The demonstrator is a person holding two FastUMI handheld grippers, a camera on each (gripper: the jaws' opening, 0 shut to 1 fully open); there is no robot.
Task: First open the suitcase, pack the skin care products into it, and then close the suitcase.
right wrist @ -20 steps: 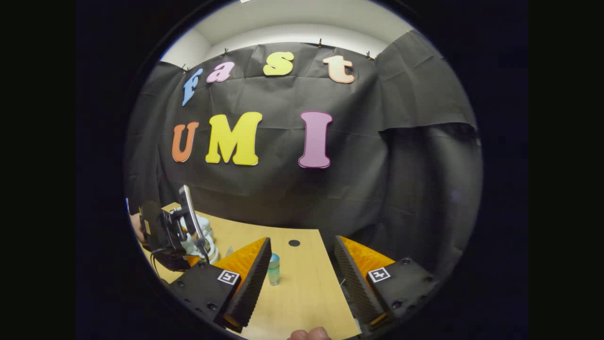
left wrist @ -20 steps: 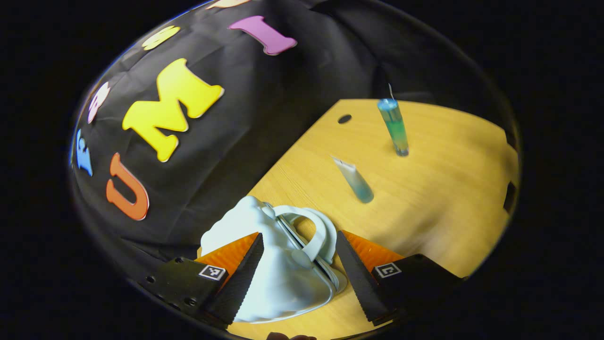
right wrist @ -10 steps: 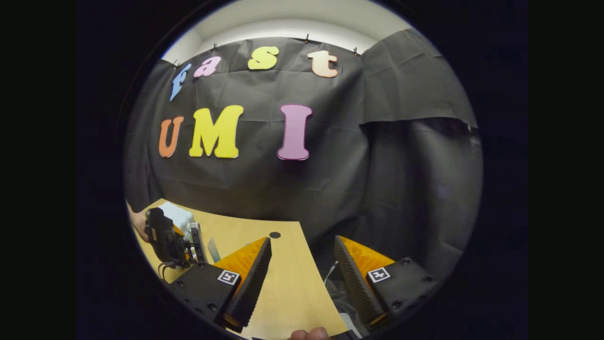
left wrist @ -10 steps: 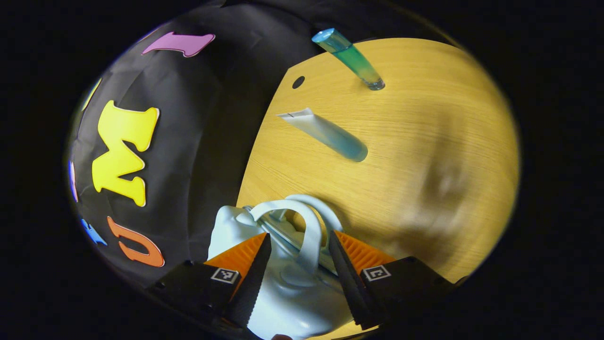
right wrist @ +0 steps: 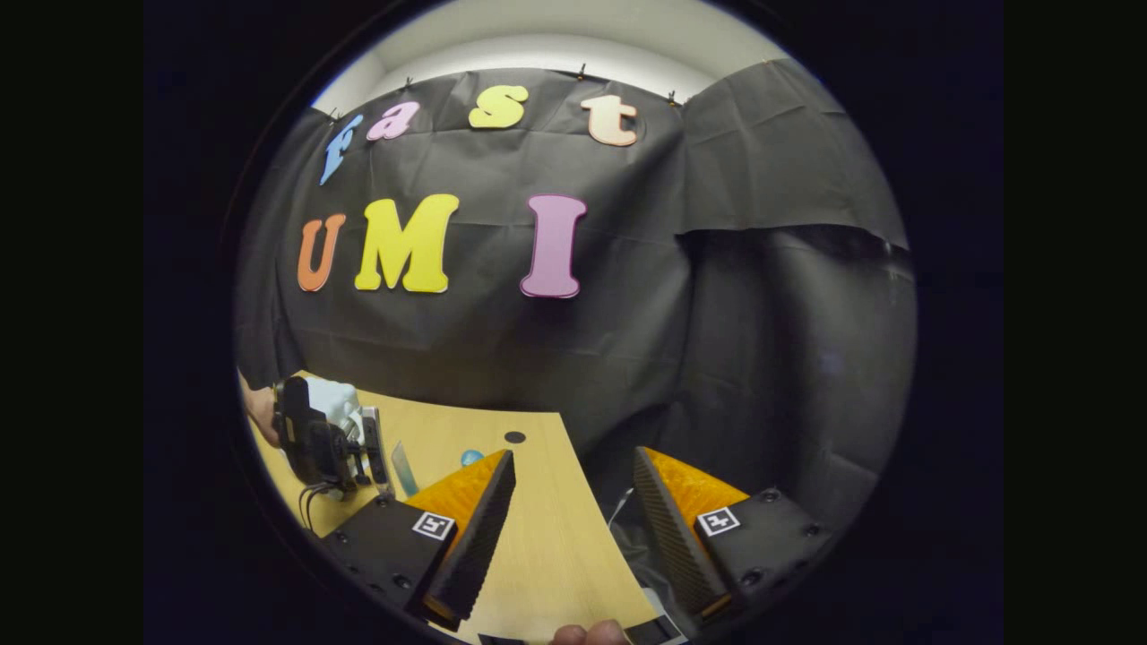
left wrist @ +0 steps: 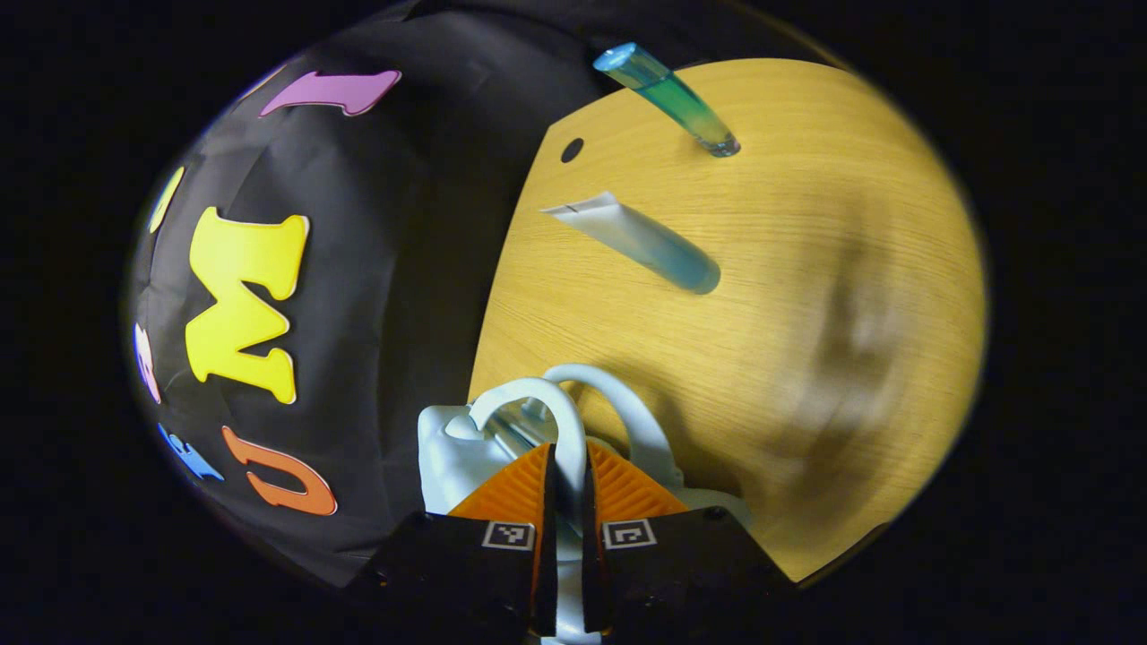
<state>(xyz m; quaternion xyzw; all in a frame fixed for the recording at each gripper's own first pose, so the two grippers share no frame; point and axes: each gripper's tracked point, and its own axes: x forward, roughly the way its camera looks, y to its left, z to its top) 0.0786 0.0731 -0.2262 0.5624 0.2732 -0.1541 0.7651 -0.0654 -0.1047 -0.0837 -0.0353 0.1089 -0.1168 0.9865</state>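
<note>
Where its fingers stood apart around the pale suitcase (left wrist: 448,448) half a second ago, the left gripper (left wrist: 567,475) now pinches the nearer white handle loop (left wrist: 560,421), so lifting the lid looks ready to begin. Beyond it on the wooden table (left wrist: 806,269) lie a white-and-blue tube (left wrist: 641,242) and, farther, a green-blue tube (left wrist: 672,94), both unpacked. The right gripper (right wrist: 573,520) hangs spread wide, holding nothing.

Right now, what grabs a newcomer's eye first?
The left gripper, low in the left gripper view, has its fingers pinched on one pale handle of the small white suitcase. Beyond it on the wooden table lie two blue-green tubes. The right gripper hangs open over the table edge.
</note>
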